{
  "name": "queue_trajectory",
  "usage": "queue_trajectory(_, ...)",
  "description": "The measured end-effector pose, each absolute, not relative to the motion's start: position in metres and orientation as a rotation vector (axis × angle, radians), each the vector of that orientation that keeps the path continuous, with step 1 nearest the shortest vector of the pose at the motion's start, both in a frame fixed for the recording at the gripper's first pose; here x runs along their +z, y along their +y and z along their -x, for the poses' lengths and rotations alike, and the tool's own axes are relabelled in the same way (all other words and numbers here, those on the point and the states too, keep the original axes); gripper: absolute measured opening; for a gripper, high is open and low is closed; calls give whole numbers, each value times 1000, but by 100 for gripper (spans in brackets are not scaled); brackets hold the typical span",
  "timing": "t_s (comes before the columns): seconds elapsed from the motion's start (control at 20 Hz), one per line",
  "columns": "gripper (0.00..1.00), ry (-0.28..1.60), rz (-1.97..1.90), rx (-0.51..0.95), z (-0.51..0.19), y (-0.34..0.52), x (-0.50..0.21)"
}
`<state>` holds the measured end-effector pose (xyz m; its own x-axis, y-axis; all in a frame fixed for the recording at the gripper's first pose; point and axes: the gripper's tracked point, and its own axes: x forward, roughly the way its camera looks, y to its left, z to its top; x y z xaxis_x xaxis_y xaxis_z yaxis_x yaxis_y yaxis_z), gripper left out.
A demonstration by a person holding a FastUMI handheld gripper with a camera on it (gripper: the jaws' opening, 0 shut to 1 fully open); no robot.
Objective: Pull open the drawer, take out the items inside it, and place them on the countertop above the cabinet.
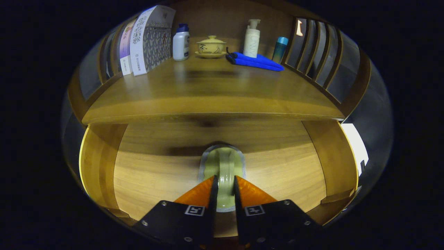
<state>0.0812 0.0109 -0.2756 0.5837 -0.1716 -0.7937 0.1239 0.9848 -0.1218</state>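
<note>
Between the fingers (pixel 223 182), the green item (pixel 223 166), clamped

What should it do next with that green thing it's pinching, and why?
Probably lift it straight up: the gripper has its jaws closed on the green item, which lies in the open drawer, below the countertop where it belongs.

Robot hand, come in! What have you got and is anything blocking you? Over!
Gripper shut on green item, both fingers pressing its raised middle. Drawer open. Countertop above, bottles and blue cloth at the back. Nothing blocking.
</note>
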Motion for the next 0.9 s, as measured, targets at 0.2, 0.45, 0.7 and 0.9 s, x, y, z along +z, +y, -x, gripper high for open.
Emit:
queue_trajectory(0.2, 16, 916, 73, -155, -69, 17, -274)
queue_trajectory(0.45, 9, 850, 72, -111, -42, 35, -252)
queue_trajectory(0.7, 9, 725, 62, -137, -27, 31, -200)
queue_trajectory(0.9, 9, 648, 77, -151, -30, 24, -163)
